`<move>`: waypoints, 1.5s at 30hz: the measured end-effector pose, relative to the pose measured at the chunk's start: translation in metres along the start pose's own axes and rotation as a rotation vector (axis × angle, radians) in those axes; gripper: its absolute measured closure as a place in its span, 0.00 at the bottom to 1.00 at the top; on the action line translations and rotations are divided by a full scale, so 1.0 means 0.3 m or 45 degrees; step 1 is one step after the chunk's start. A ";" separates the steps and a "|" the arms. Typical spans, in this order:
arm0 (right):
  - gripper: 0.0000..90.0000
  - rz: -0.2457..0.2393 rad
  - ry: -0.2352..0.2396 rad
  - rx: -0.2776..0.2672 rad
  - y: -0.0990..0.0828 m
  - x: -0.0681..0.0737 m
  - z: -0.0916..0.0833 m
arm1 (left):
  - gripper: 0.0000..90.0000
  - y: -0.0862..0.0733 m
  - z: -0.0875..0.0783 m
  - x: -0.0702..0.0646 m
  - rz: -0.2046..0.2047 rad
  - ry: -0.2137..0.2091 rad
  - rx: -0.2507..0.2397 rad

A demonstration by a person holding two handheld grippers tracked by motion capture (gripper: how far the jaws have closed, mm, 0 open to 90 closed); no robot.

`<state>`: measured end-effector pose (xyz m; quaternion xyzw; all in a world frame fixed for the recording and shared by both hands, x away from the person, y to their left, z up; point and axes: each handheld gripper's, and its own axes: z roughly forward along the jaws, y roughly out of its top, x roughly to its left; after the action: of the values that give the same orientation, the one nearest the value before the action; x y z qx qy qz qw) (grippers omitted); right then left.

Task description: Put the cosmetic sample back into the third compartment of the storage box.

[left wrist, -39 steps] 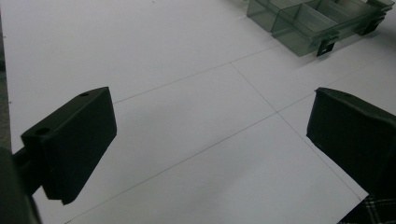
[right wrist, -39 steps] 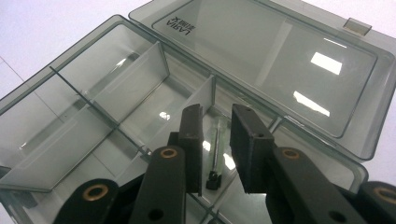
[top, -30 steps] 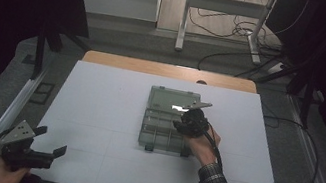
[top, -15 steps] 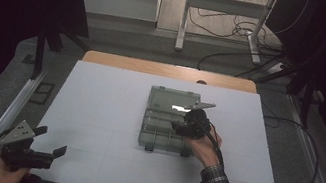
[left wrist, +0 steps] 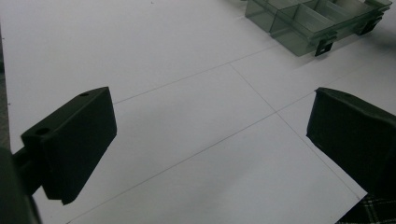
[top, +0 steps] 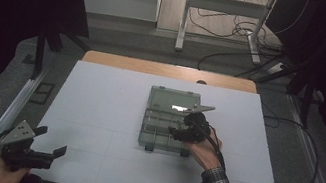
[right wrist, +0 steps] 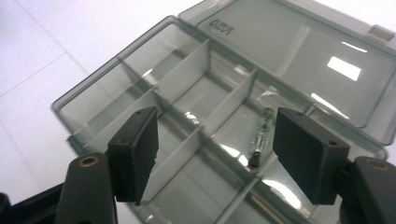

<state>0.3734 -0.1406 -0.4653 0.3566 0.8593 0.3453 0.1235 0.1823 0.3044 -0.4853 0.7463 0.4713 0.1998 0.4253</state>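
With its jaws having just opened and nothing between them, the right gripper (right wrist: 215,156) hovers over the clear compartment box (right wrist: 140,88), where a careless withdrawal could knock a divider or the small screw (right wrist: 255,159) lying inside, while the left gripper (left wrist: 210,144) idles spread wide at the near left.

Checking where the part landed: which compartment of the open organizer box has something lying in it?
The compartment between the right gripper's jaws, next to the lid's hinge: a small screw-like piece lies there. The other organizer box compartments in sight look bare.

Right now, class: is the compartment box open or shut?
Open: the compartment box shows bare dividers, with its lid folded back flat behind.
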 end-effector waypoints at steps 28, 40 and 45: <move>0.11 -0.062 0.033 0.006 -0.038 0.058 -0.036 | 0.02 -0.001 -0.002 0.000 0.002 -0.005 -0.005; 0.05 -0.063 0.036 -0.016 -0.067 0.056 -0.070 | 0.02 0.000 -0.002 0.000 0.004 -0.005 -0.005; 0.04 -0.057 0.034 -0.027 -0.079 0.058 -0.086 | 0.02 0.000 -0.002 0.000 0.004 -0.005 -0.006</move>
<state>0.3364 -0.1535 -0.4620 0.3313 0.8650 0.3562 0.1233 0.1819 0.3047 -0.4851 0.7465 0.4690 0.2001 0.4276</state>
